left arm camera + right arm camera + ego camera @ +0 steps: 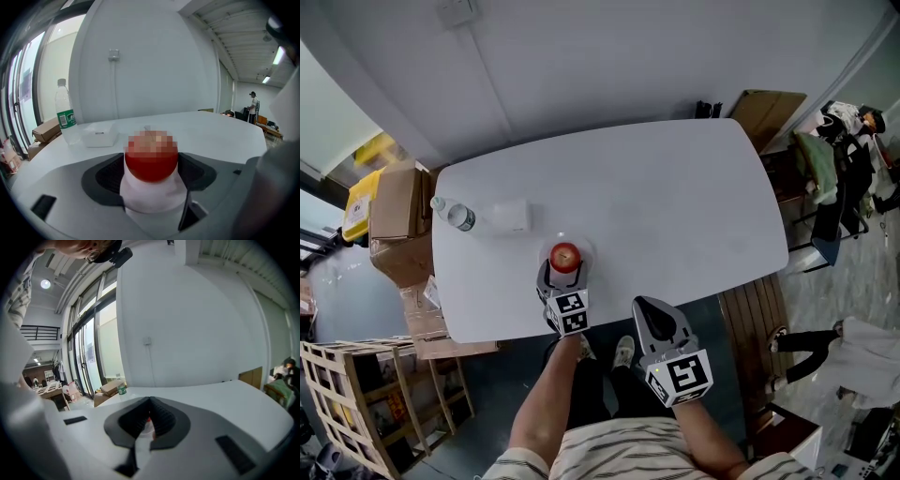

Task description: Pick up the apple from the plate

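The round red apple [565, 255] sits on a small white plate [587, 246] near the front edge of the white counter [675, 206]. It lies dead ahead, at 12 o'clock, of the left tool [565, 269]. In the left gripper view it fills the gap between the dark pads, which appear to press both its sides, so I judge the tool clenched on it, with the lift still to come, straight up. The right tool [652, 307], at about 4 o'clock from the apple and off the counter's edge, is closed to a slit and empty.
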Tool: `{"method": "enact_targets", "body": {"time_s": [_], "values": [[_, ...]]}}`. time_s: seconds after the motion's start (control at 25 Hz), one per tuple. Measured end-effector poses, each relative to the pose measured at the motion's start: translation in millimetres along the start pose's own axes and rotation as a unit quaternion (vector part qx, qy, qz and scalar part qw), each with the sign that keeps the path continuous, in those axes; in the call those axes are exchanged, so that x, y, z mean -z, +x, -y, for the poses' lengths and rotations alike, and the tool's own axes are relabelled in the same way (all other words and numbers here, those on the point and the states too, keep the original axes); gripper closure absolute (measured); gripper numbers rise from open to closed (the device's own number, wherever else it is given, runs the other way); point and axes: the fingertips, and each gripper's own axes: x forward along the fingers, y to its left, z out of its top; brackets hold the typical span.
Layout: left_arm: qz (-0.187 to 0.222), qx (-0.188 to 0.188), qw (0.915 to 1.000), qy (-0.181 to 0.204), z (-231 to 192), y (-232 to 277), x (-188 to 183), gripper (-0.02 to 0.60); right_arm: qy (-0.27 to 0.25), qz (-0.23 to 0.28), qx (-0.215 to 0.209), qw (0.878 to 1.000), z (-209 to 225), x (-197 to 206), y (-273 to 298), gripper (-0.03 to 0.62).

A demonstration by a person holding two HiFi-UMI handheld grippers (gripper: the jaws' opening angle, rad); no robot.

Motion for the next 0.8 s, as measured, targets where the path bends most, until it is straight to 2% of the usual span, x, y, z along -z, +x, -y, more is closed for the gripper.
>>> {"method": "enact_targets", "body": {"time_s": [0.4,0.8], "values": [[0.013,0.005,0.9998,-0.015,-5.8,-10.8,-13.4,0.232,0.006,-0.004,0.004,1.000,-0.3,6.2,0.0,0.582],[0.031,0.009,0.9988,-0.036,-1.0,-61.1,-56.6,0.232,0.014,0.010,0.009,1.000,-0.5,-10.4,-1.4,0.582]]}}
